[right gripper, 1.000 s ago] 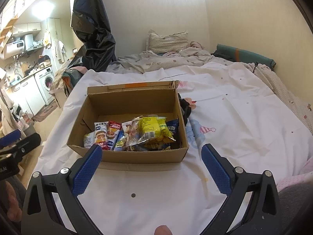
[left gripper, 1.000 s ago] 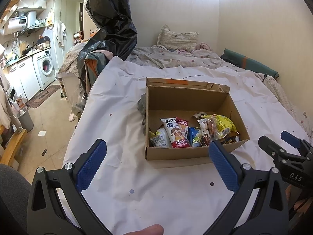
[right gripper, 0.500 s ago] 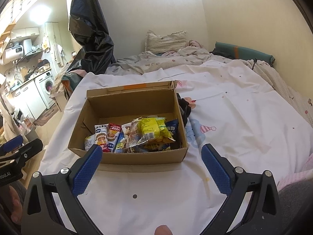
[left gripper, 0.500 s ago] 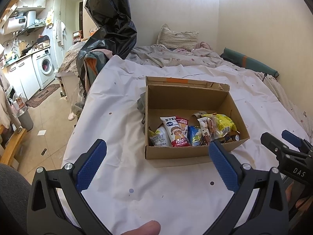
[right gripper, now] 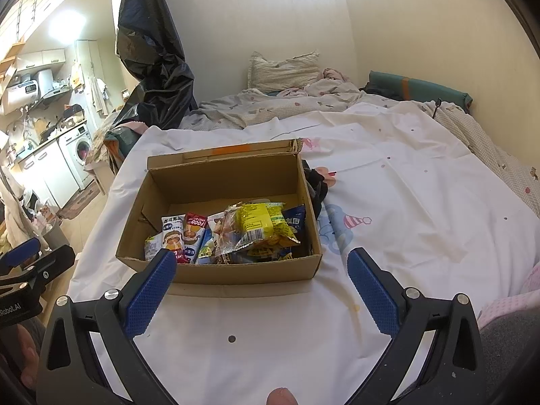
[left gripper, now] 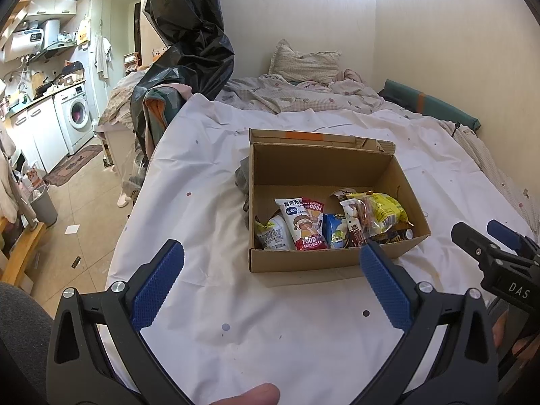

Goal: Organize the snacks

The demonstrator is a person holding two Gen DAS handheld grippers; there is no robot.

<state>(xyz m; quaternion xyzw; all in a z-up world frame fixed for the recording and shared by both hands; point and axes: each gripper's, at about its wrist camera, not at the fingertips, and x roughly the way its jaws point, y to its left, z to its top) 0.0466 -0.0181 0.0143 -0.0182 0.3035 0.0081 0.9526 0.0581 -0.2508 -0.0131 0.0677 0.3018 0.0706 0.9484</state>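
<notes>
**A:** What step is this? Both the left gripper and right gripper hover spread wide, holding nothing, touching nothing.

**B:** Looks like the approach. Next pick needs a reach into the open brown cardboard box on the white sheet; the crinkly yellow snack bag sits topmost.

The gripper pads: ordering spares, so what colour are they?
Blue, with a fine textured grid; clearest on the right gripper in its own wrist view.

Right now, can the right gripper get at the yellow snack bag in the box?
Probably yes: the right gripper is open, the cardboard box has no lid, and the yellow snack bag lies on top.
</notes>
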